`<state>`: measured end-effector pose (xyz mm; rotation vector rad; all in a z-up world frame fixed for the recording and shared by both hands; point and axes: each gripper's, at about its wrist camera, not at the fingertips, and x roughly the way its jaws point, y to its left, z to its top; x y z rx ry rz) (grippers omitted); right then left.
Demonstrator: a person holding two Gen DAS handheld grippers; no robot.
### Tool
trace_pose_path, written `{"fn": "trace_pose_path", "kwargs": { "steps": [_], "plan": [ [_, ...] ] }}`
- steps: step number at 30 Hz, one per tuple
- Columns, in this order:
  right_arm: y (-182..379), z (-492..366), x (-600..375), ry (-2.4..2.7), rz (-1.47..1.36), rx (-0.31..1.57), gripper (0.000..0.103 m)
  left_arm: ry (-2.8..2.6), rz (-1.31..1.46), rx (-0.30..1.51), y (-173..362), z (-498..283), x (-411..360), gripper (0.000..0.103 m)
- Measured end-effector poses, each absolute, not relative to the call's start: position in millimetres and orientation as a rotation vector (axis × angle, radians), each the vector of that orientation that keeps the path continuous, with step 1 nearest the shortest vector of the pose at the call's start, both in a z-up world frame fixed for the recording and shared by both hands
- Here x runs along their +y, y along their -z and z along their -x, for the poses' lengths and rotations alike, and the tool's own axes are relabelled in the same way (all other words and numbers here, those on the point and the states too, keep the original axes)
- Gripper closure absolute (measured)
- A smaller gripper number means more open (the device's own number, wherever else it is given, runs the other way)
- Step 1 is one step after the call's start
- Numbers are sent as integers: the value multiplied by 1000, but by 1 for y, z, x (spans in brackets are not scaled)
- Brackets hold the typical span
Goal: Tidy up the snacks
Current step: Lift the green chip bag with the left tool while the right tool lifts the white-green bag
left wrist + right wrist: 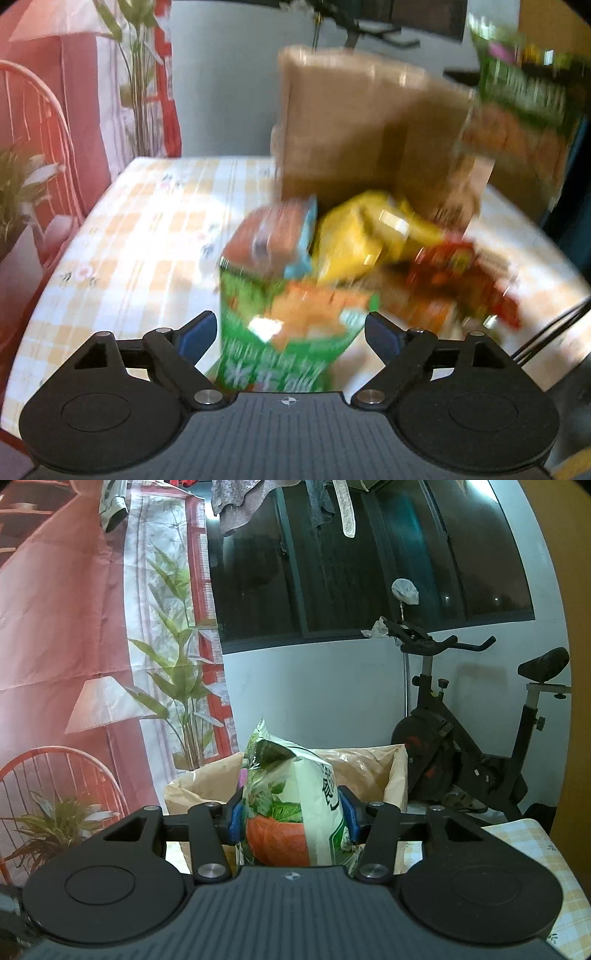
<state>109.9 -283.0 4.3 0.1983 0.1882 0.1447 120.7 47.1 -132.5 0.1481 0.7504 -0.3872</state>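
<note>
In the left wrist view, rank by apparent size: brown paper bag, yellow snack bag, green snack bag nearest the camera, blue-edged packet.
1. Brown paper bag
2. Green snack bag, inflated by nearness to the camera
3. Yellow snack bag, close to the green one; blur leaves this unsure
4. Blue-edged packet

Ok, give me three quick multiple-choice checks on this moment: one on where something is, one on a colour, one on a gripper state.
1. Where does the brown paper bag stand relative to the snack pile on the table?
A. Behind it
B. Under the table
C. On the chair

2. What colour is the crumpled packet in the middle of the pile?
A. Purple
B. Yellow
C. Black

3. What is the right gripper doing?
A. Open and empty
B. Shut on a green and white snack bag
C. Holding a cup

Answers: 1 A, the bag stands upright beyond the packets. 2 B, it is bright yellow. 3 B, both fingers press the bag's sides.
</note>
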Motion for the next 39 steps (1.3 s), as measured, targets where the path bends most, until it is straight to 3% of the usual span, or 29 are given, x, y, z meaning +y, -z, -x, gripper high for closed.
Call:
{"fn": "trace_pose_path", "kwargs": {
  "steps": [7,11,26,39],
  "plan": [
    [-7,-107,-281,-146,-181,181,52,358,-219,797,163,-135,44,12],
    [-7,-108,-284,-139,-187,187,52,328,-247,792,167,-136,41,29],
    [-48,-119,-298,-132,-225,90,54,446,-63,438,6,-143,32,30],
    [-93,-166,-314,-130,-249,2,55,537,-59,310,-51,-230,-40,30]
  ]
}}
